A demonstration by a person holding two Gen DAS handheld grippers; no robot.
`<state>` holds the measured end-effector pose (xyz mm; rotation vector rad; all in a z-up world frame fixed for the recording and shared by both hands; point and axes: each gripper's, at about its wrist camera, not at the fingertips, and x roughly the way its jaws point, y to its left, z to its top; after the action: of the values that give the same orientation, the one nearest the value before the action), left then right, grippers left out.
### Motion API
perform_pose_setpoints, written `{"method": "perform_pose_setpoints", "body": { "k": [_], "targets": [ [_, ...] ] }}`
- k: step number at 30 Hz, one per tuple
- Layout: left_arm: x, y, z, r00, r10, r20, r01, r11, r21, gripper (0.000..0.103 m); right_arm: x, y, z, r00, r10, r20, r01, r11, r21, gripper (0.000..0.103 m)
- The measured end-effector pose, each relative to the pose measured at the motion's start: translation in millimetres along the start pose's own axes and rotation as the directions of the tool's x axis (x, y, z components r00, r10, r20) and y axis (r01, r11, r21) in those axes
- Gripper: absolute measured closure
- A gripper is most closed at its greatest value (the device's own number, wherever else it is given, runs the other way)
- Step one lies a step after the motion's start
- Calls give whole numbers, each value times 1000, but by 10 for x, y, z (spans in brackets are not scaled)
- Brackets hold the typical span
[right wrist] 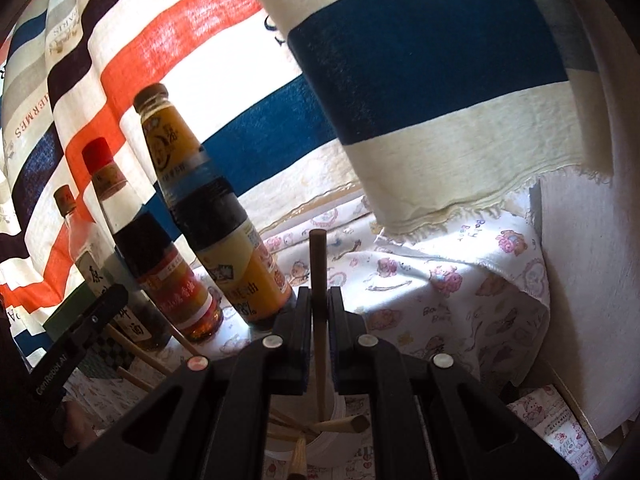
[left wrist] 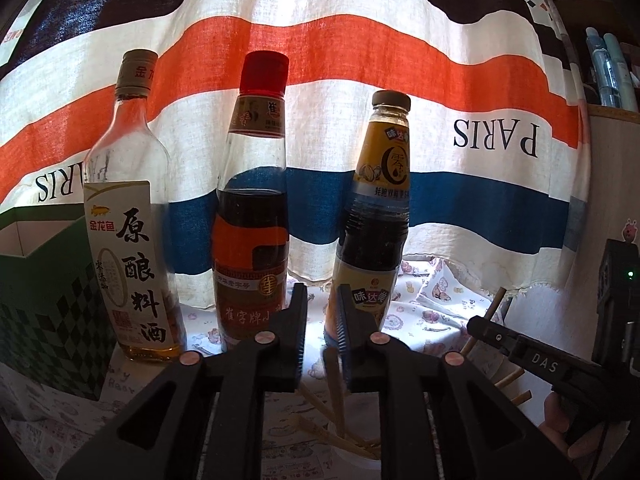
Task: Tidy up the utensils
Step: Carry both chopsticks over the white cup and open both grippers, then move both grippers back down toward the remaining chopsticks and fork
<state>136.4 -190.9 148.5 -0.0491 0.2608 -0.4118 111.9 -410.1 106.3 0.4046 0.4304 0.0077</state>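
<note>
Item: dark-tipped wooden chopstick (right wrist: 319, 264), long axis upright. I am pinching it in the right gripper (right wrist: 319, 300), jaws closed on its shaft, directly above the white plastic cup (right wrist: 340, 446), which is already holding several bamboo chopsticks (left wrist: 320, 432). Left gripper (left wrist: 320, 308): jaws slightly parted, holding nothing, over the same cup.

One brown chopstick (right wrist: 319, 280) stands almost upright, clamped at its middle between two black pads, its lower end going down into a white cup (right wrist: 320, 446). The cup stands near, in front of the bottles, and holds several pale wooden chopsticks (left wrist: 316, 432) leaning in different directions.
</note>
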Motion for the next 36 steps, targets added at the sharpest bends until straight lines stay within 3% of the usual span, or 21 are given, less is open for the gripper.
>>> {"method": "perform_pose_setpoints", "body": {
  "k": [3,5,7,9,10,13,17,21,24,26,31,36],
  "targets": [
    [-92,38,25,1000,16,19,-16,1000,8,73,97,39,-10,998,-25,-52,24,999,-23,95],
    [-175,72,38,998,47,36,-47,999,11,60,129,44,-14,997,-38,-64,37,999,-27,95],
    [-292,139,52,997,51,53,-51,999,3,59,129,18,-9,997,-34,-67,33,999,-12,95],
    [-420,207,77,995,65,74,-65,998,-5,49,105,-3,20,997,-35,-65,35,999,1,80],
    [-488,246,91,993,79,89,-78,997,-10,43,71,-1,36,998,-36,-55,36,999,3,65],
    [-686,378,133,989,102,109,-100,995,-21,38,-105,37,87,999,-50,1,50,999,-17,60],
    [-957,540,118,986,122,114,-119,993,-26,29,-437,207,107,992,-55,113,65,994,-89,44],
    [-1199,573,25,983,135,124,-137,990,15,28,-730,410,65,986,33,166,-9,990,-142,39],
    [-1355,609,-76,979,171,113,-174,985,20,22,-852,582,-89,983,115,141,-90,981,-171,36],
    [-1449,629,-160,979,173,106,-177,984,30,12,-892,719,-247,982,148,120,-121,971,-206,31],
    [-1679,680,-390,973,205,106,-212,976,56,1,-928,950,-728,982,171,82,-144,954,-263,19],
    [-1810,701,-665,973,216,76,-221,972,73,1,-887,980,-1025,984,172,42,-153,946,-284,12]
  ]
}}
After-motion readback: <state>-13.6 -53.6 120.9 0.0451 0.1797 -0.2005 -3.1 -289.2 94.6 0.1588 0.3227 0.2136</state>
